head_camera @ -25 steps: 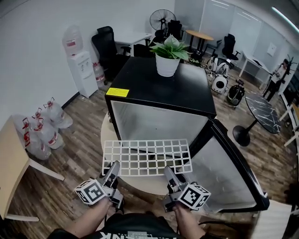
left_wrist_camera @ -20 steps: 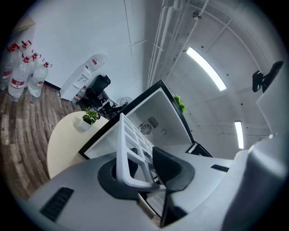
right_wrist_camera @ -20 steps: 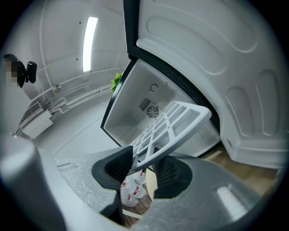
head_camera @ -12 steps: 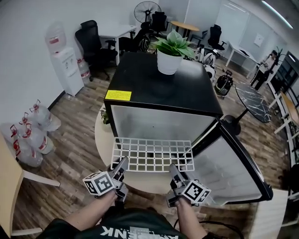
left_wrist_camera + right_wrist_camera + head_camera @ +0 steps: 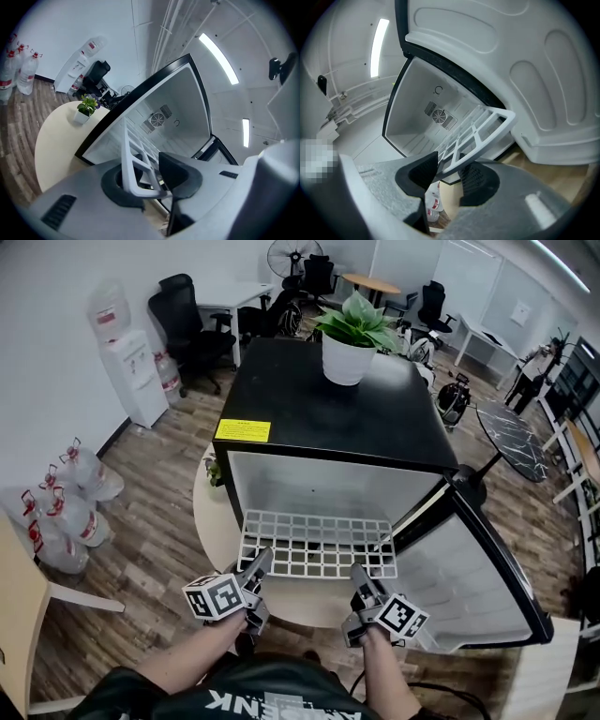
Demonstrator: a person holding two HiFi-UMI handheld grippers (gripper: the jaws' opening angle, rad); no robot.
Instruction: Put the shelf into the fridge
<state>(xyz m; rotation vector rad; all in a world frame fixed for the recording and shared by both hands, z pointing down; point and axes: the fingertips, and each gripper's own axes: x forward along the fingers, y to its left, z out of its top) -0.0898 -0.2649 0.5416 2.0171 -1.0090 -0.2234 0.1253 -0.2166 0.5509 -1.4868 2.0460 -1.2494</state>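
Observation:
A black mini fridge [image 5: 337,409] stands on a round beige table, its door [image 5: 478,568] swung open to the right and its white inside [image 5: 328,488] bare. A white grid shelf [image 5: 317,545] is held level at the opening, with its far edge just inside. My left gripper [image 5: 258,566] is shut on the shelf's near left edge and my right gripper [image 5: 361,579] on its near right edge. In the left gripper view the shelf bar [image 5: 136,159] sits between the pads of that gripper [image 5: 145,176]. The right gripper [image 5: 450,173] pinches the shelf rim [image 5: 480,131] before the fridge's fan wall [image 5: 438,115].
A potted plant [image 5: 352,334] stands on the fridge top. A small plant [image 5: 214,470] sits on the round table [image 5: 217,521] left of the fridge. A water dispenser [image 5: 127,352], water bottles [image 5: 56,512], office chairs [image 5: 187,315] and a wooden table corner [image 5: 14,615] lie left.
Both grippers have carried the shelf forward toward the fridge; its far edge now reaches into the opening. The head view has come closer to the fridge.

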